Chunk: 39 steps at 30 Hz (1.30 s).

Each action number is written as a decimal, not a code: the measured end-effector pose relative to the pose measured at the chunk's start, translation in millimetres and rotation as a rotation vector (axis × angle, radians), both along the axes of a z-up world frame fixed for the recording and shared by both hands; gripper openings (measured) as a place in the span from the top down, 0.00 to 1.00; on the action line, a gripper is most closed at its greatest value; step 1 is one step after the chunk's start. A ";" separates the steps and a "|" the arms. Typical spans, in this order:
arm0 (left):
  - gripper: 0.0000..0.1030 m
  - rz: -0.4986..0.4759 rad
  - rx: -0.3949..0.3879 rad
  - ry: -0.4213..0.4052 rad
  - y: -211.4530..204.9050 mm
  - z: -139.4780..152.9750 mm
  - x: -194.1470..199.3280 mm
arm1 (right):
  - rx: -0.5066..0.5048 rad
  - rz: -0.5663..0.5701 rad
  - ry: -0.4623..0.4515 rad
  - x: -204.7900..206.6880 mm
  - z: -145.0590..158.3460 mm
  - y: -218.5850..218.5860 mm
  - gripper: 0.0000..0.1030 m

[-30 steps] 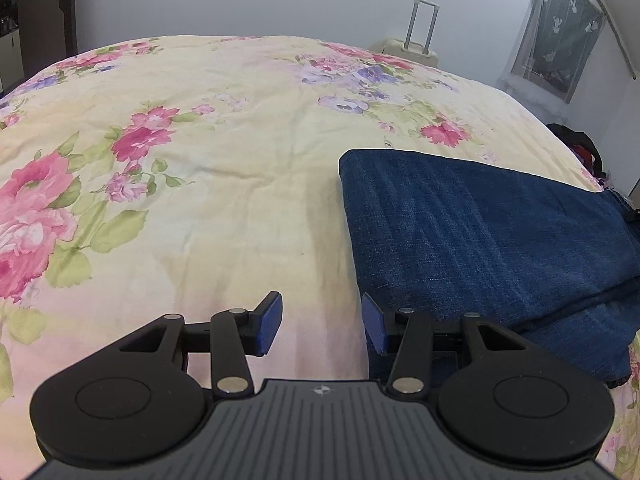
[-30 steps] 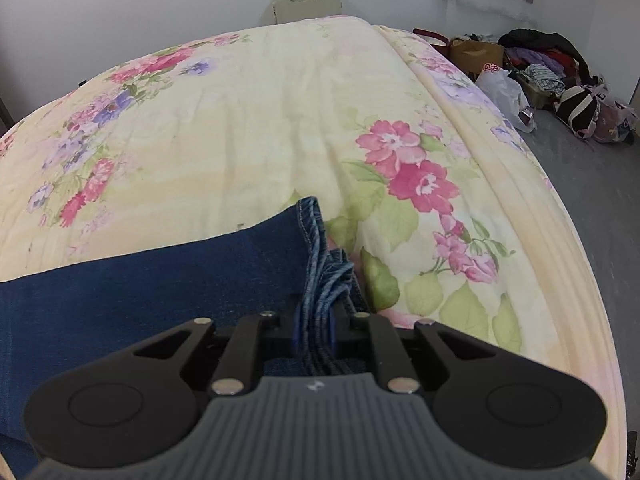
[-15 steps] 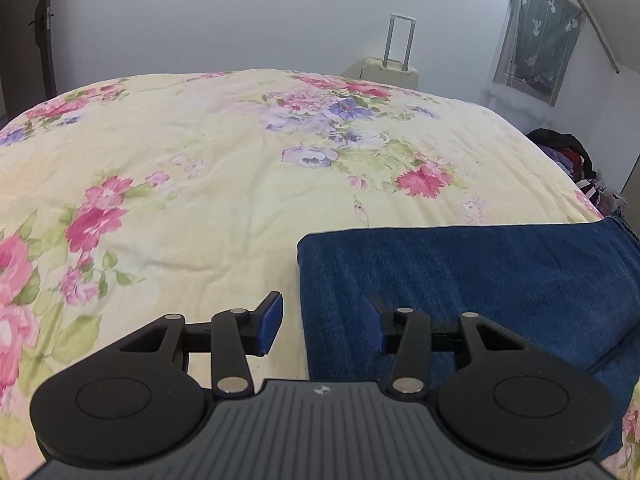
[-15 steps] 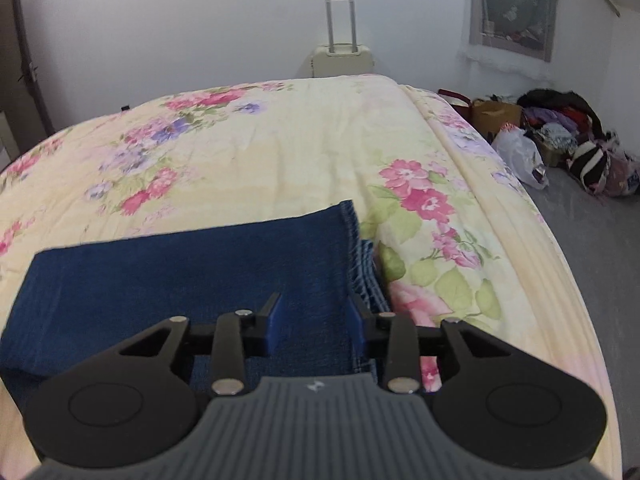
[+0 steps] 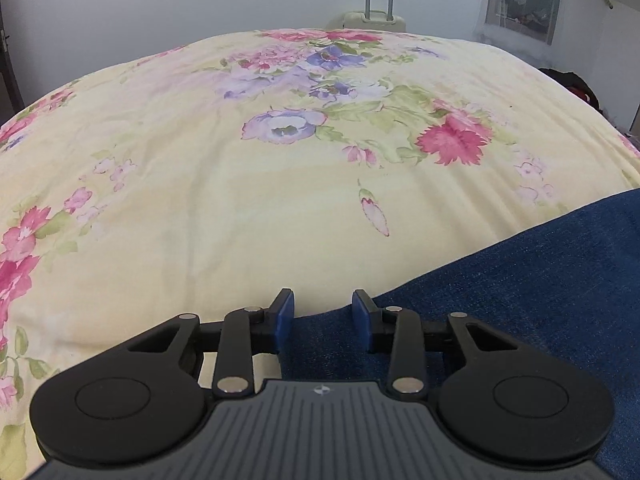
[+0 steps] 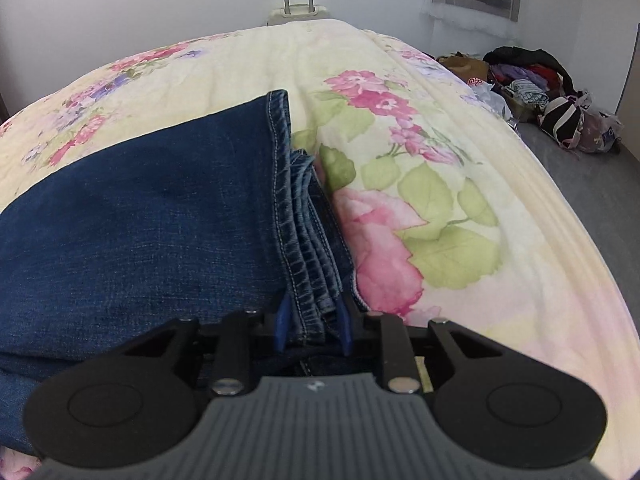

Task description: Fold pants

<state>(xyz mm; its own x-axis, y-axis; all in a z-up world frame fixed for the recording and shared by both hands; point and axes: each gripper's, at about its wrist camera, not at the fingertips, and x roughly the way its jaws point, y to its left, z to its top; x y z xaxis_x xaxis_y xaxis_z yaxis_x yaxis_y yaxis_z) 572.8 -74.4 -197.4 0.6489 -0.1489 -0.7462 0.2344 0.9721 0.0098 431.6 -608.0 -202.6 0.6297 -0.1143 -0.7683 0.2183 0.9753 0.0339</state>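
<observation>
Left wrist view: we see the left gripper (image 5: 322,322) low over the folded corner of the pants (image 5: 532,288), dark blue denim with a fine woven grain, lying flat on the bedspread (image 5: 200,200). Its blue pads (image 5: 285,317) stand apart and the jaws are closing; the folded edge of the denim lies between them, but no pad is pressing on it, so nothing gripped yet. The bedspread is pale yellow cotton, softly wrinkled, printed with pink and purple flowers and green leaves. Behind the bed stands a cream hard-shell suitcase (image 5: 374,20) with its handle extended, against a plain white wall.

Right wrist view: the right gripper (image 6: 312,330) is on the stacked hems at the other end of the pants (image 6: 140,208). We count several layered hem edges, faded and ribbed, with light double stitching on the top one. The jaws are closing and the pads (image 6: 283,326) sit against both sides of the hem stack: clamped on the denim. The pants lie folded flat across the near part of the bed, hems towards the bed's right edge. On the grey floor by the far wall is a heap of clothes and bags (image 6: 532,84).
</observation>
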 end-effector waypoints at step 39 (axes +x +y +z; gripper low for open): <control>0.77 -0.077 0.019 -0.029 -10.0 61.8 -185.4 | 0.481 -0.262 -0.234 -139.1 11.2 72.8 0.40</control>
<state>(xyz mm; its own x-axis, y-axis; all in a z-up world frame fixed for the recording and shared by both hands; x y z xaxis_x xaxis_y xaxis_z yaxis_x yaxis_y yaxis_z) 387.4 -84.5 -135.7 0.6574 -0.1851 -0.7304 0.3074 0.9509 0.0356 292.5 -535.3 -191.4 0.7863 0.0374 -0.6167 0.3833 0.7533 0.5344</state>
